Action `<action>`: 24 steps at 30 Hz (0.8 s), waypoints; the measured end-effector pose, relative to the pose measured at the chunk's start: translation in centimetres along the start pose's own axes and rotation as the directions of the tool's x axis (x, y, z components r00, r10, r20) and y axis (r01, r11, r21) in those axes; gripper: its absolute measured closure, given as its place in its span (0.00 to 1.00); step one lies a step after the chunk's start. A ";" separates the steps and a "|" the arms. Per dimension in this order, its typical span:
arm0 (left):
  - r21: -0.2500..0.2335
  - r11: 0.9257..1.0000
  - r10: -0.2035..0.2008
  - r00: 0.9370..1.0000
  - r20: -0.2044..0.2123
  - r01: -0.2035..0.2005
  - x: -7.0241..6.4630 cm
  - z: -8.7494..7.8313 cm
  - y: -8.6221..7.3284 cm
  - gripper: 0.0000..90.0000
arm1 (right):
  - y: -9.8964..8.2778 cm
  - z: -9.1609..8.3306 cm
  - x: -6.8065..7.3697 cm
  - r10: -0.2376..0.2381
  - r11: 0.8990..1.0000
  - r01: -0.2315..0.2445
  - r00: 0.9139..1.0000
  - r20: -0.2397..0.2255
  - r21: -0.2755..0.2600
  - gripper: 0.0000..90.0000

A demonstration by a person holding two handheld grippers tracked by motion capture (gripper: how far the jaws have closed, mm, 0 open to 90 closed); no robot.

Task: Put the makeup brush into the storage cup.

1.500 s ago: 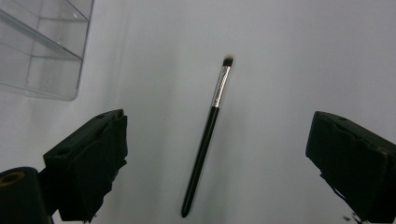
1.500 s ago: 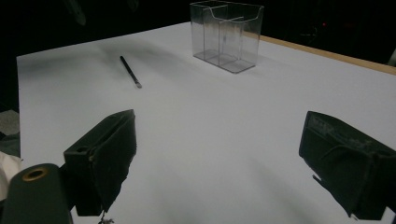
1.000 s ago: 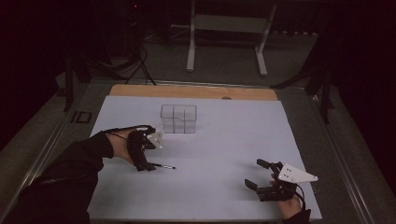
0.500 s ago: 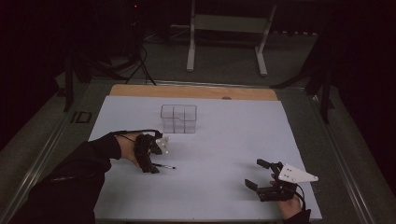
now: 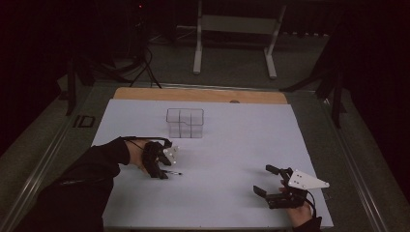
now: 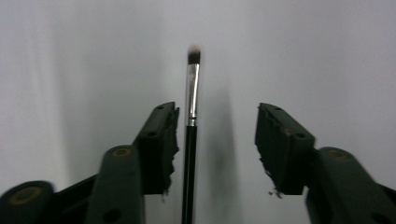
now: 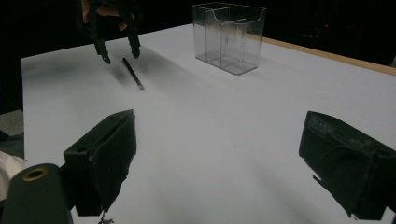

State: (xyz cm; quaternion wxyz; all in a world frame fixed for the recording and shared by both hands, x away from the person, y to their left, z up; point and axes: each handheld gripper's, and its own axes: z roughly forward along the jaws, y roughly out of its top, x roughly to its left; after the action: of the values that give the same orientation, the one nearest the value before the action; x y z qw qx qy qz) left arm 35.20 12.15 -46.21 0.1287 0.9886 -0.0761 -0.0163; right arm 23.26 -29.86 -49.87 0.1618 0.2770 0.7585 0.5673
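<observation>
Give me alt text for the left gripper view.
A thin black makeup brush with a silver ferrule lies on a white table between the left hand-held gripper's black jaws, which have just been closing; it runs close beside one jaw, with a wide gap to the other.

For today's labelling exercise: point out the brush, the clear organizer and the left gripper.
brush (image 6: pixel 191 88), left gripper view, on the silver ferrule below the bristles.
clear organizer (image 5: pixel 185 123), high view, on its front wall.
left gripper (image 6: pixel 215 140), left gripper view, midway between its open jaws, which have just been closing around the brush.
</observation>
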 end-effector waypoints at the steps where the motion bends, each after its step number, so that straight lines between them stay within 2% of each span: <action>1: 0.003 1.000 0.004 1.000 0.001 -0.004 0.1 0.1 0.0 0.58 | 0.0 0.0 0.0 0.000 1.000 0.000 1.000 0.000 0.000 0.13; 6: 0.005 1.000 0.024 1.000 0.004 -0.024 0.3 0.5 0.0 0.65 | 0.0 0.0 0.0 0.000 1.000 0.000 1.000 0.000 0.000 0.13; 8: 0.020 1.000 0.021 1.000 0.001 -0.021 0.4 0.8 0.1 0.67 | 0.0 0.0 0.0 0.001 1.000 -0.001 1.000 0.000 0.000 0.13; 9: 0.026 0.999 0.032 0.999 0.000 -0.032 0.5 0.9 0.1 0.69 | 0.0 0.0 0.0 0.000 1.000 0.000 1.000 0.000 0.000 0.13; 11: 0.030 0.999 0.022 1.000 -0.002 -0.022 0.5 1.1 0.2 0.70 | 0.0 0.0 0.0 0.001 1.000 -0.001 1.000 -0.002 -0.001 0.13; 12: 0.035 0.999 0.033 0.999 -0.005 -0.033 0.6 1.2 0.2 0.70 | 0.0 0.0 0.0 0.000 1.000 0.000 1.000 -0.001 -0.001 0.13; 15: 0.053 0.998 0.035 0.999 0.001 -0.035 0.7 1.5 0.3 0.73 | 0.0 0.0 0.0 -0.002 1.000 0.002 1.000 -0.001 -0.002 0.13; 22: 0.093 0.995 0.044 0.999 -0.014 -0.043 0.7 2.2 0.7 0.76 | 0.0 0.0 0.0 0.000 1.000 0.000 1.000 -0.002 -0.003 0.13; 24: 0.094 0.995 0.032 0.999 -0.011 -0.031 0.8 2.3 0.6 0.77 | 0.0 0.0 0.0 0.000 1.000 0.000 1.000 -0.002 -0.003 0.13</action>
State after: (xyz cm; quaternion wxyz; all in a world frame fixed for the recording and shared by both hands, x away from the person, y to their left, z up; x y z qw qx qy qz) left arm 35.81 10.86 -48.28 0.0828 0.9923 -0.0917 -0.0046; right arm 23.23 -29.88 -49.84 0.1613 0.2762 0.7578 0.5688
